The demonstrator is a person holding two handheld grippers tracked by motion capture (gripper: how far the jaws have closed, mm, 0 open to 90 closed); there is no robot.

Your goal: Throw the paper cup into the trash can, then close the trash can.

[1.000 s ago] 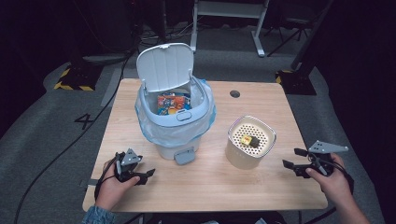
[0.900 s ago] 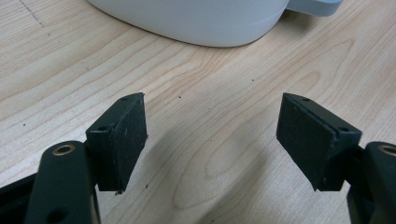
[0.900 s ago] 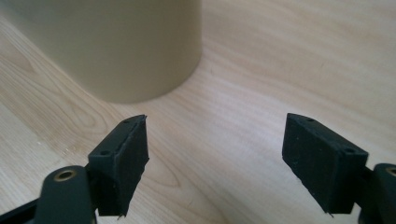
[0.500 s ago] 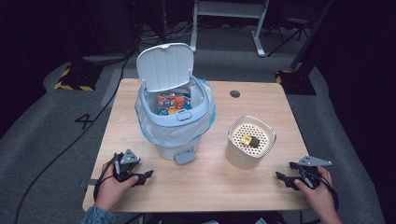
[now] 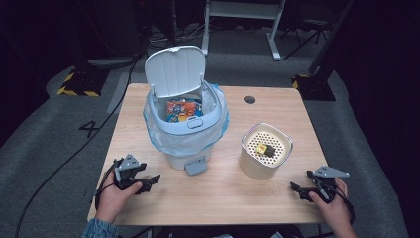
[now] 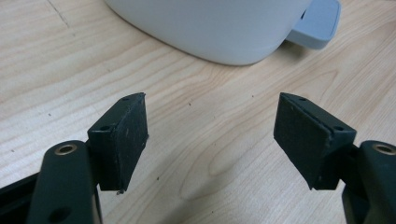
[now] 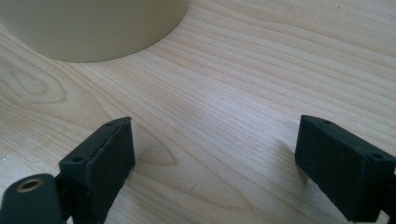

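The right gripper sank to the table near the front edge, its jaws opening (nothing between them).

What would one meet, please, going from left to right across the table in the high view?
Left gripper → open pedal bin with its blue liner → beige perforated container → right gripper, its jaws having just been opening with nothing between them.

Left gripper, held low in the left hand with jaws spread wide and nothing between them, and right gripper, held low in the right hand, jaws having just been opening and likewise empty, both forearms entering from the near edge.
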